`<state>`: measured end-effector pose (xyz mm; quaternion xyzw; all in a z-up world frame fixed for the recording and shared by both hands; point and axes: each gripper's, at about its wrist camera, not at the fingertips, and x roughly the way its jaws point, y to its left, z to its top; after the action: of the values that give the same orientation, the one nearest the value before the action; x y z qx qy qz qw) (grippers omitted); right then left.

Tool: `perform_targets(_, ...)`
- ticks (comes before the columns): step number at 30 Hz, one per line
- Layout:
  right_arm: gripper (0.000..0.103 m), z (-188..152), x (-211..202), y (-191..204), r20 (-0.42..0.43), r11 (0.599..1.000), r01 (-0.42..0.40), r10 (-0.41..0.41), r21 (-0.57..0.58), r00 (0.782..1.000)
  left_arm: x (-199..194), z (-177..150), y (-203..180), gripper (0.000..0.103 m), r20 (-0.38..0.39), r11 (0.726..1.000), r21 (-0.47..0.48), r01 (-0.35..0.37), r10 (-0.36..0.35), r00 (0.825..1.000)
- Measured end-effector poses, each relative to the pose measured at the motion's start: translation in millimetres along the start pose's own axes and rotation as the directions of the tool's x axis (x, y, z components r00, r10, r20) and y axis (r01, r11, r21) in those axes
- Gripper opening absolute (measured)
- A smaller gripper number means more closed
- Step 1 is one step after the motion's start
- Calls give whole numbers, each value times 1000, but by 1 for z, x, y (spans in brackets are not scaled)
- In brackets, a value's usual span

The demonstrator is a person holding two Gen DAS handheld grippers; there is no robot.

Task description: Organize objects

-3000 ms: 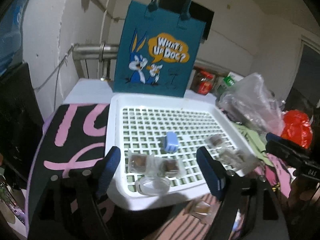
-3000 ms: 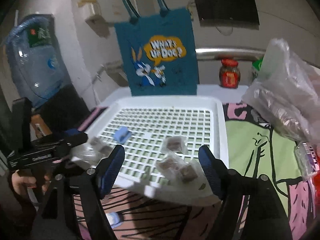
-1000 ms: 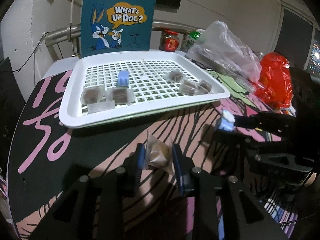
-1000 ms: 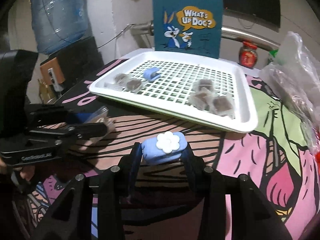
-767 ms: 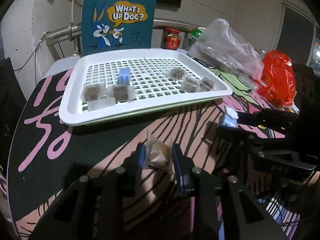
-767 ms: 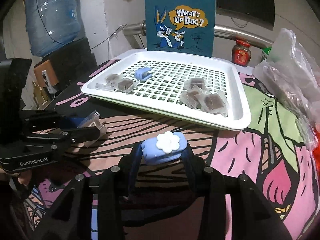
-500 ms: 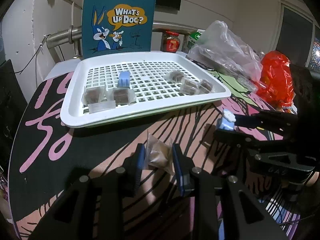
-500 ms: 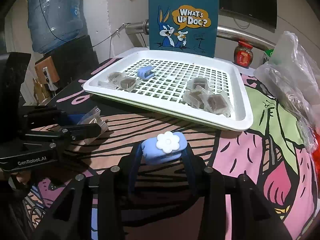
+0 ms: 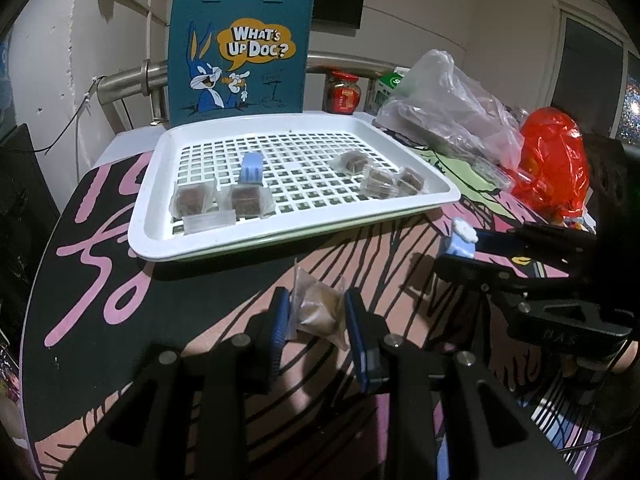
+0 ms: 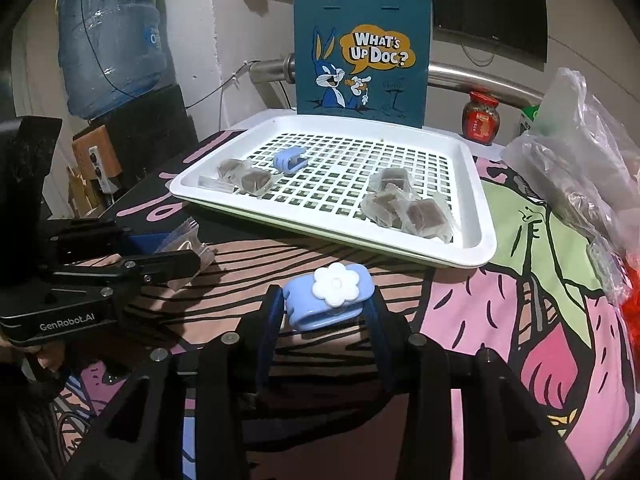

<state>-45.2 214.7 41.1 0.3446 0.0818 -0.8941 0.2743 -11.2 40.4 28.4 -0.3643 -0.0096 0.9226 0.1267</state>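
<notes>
My left gripper (image 9: pixel 316 312) is shut on a clear packet with a brown cube (image 9: pixel 318 310), held above the patterned tablecloth in front of the white grid tray (image 9: pixel 160 240). My right gripper (image 10: pixel 326 300) is shut on a light blue hair clip with a white flower (image 10: pixel 330 294), also in front of the tray (image 10: pixel 478 248). The tray holds another blue clip (image 9: pixel 251 168), (image 10: pixel 289 159), a flat clear piece (image 9: pixel 208 222) and several wrapped brown cubes in two groups (image 9: pixel 244 200), (image 10: pixel 404 204). Each gripper shows in the other's view: the right one (image 9: pixel 460 246), the left one (image 10: pixel 184 254).
A teal "What's Up Doc?" tote bag (image 9: pixel 240 48) stands behind the tray. A red-lidded jar (image 10: pixel 480 118), clear plastic bags (image 9: pixel 448 108) and a red bag (image 9: pixel 554 164) lie to the right. A water bottle (image 10: pixel 110 36) stands at the far left.
Three seconds ago both grippers were open near the tray; since one second ago each is shut on its item. In the last second they shifted only slightly.
</notes>
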Motion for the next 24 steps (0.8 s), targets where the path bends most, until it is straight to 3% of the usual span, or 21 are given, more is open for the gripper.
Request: perform_targets(24,41,0,-2,-4,5,1000,-7,7,14,1000,1,1,1,28,-4,1000,-8,3,-3,1000)
